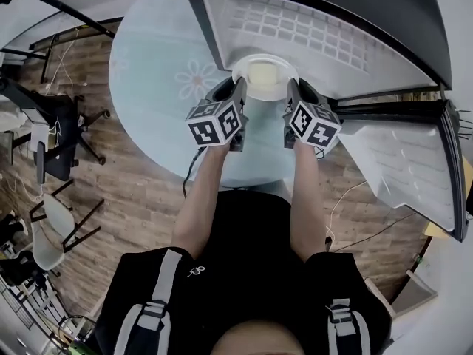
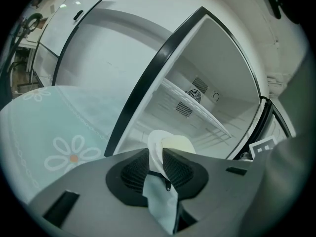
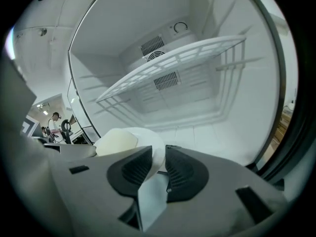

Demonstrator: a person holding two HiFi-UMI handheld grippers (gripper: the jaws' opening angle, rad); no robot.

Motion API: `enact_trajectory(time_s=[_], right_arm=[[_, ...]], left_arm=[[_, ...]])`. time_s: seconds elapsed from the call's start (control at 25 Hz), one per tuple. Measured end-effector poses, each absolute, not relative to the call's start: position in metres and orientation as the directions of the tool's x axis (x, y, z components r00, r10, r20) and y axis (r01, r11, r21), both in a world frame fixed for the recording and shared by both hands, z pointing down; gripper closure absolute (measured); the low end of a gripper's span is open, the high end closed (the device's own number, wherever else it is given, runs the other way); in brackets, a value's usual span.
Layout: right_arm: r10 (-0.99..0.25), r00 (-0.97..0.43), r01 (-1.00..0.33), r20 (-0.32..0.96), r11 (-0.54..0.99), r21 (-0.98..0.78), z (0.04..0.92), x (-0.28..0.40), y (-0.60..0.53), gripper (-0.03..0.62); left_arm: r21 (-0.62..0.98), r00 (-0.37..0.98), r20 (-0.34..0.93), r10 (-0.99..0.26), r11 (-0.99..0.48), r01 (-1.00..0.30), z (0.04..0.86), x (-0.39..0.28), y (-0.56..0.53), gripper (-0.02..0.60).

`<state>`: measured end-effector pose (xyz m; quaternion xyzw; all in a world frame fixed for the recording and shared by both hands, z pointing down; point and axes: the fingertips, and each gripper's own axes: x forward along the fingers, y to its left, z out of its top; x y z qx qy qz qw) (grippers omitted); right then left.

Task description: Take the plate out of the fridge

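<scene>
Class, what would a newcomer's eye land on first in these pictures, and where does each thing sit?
First comes the round white plate carrying a pale yellow block, at the mouth of the open white fridge. The left gripper and right gripper each clamp its rim, on opposite sides. In the head view, a round pale-green table printed with a daisy spreads to the left of the fridge.

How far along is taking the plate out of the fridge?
Done: the fridge door stands open, and the left gripper and right gripper clamp the plate by its rim. In hand: the plate is at the front edge of the fridge. Left: drawing it clear.
</scene>
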<state>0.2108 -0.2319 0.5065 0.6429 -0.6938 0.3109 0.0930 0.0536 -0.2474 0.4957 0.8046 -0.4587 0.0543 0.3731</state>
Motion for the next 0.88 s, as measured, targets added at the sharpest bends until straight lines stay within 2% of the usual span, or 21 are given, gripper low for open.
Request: enact_trajectory(time_s=[0.52, 0.88], right_arm=[[-0.895, -0.05, -0.912, 0.443, -0.14, -0.385, 0.489, 0.188, -0.19, 0.519], [-0.906, 0.023, -0.91, 0.423, -0.194, -0.366, 0.488, 0.181, -0.165, 0.519]], left_arm=[[0.541, 0.655, 0.415, -0.631, -0.408, -0.735, 0.491, 0.033, -0.229, 0.5], [0.536, 0.695, 0.411, -0.59, -0.46, -0.708, 0.492, 0.03, -0.217, 0.5]])
